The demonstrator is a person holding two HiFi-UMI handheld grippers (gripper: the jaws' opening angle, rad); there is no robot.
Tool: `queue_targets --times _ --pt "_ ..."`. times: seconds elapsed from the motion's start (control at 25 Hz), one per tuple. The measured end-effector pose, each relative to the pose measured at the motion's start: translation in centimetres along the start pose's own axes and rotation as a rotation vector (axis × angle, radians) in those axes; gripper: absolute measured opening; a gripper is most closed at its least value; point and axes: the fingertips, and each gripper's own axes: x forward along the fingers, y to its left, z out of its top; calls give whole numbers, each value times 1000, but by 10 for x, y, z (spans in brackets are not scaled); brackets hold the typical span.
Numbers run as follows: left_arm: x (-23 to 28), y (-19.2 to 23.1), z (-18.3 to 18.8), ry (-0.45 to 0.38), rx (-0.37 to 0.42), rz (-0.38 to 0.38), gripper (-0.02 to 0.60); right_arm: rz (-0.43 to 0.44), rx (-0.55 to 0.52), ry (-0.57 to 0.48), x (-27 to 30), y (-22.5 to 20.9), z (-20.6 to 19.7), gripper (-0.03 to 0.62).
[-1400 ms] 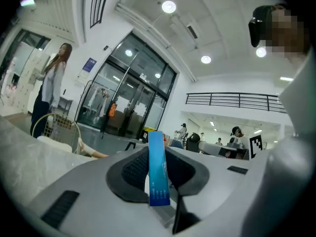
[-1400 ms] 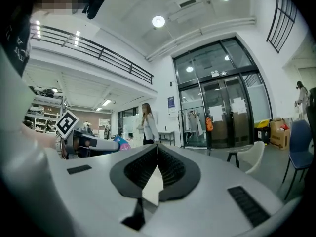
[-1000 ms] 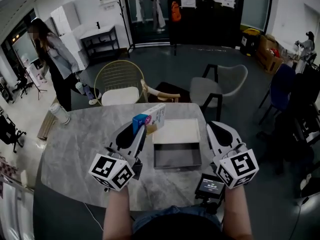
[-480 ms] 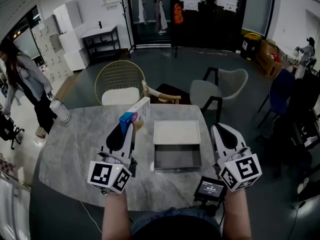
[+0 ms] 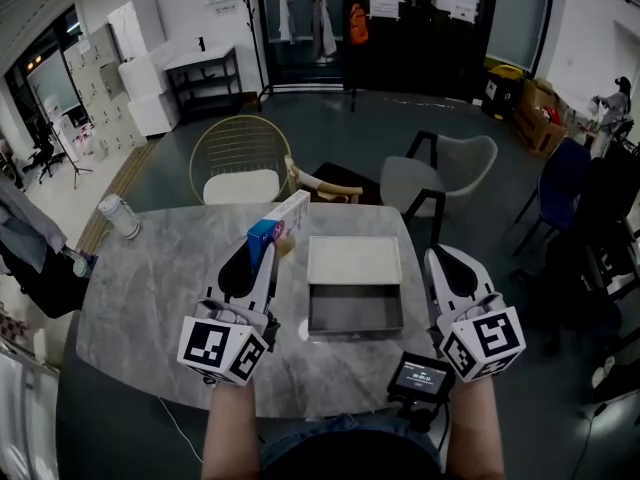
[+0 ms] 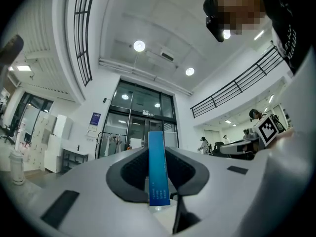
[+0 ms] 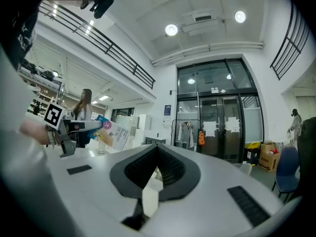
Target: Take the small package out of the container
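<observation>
- We hold the package (image 5: 281, 228) in the left gripper (image 5: 266, 254). Its fingers are drawn in narrow and clamp the box by its thin sides.
- In the left gripper view the package's blue edge stands upright between the two pads.
- The package is out of the container (image 5: 355, 332). It hangs over the table (image 5: 150, 298), just left of the container's far left corner. Its blue end sits at the fingers and its white end tilts up and away from us.
- The container lies open in the middle of the table, straight in front of us. It is a grey tray with a white panel on its far side.
- Our right gripper (image 5: 441, 259) is just right of the container and points away from us. Its fingers are closed together and hold nothing.
- A small screen (image 5: 420, 375) sits at the near table edge, by our right hand.
- A white cylinder (image 5: 120, 218) stands at the table's far left edge.
- Two chairs, one wire (image 5: 240, 158) and one grey (image 5: 440, 173), stand beyond the table.
</observation>
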Motion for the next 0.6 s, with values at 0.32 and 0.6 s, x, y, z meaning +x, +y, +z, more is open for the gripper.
queue_targets --times 0.32,0.6 --pt "-1 -3 9 4 -2 -18 95 10 -9 8 -2 6 9 25" --pt "-6 -10 14 3 5 -28 95 7 -1 16 -8 7 10 25"
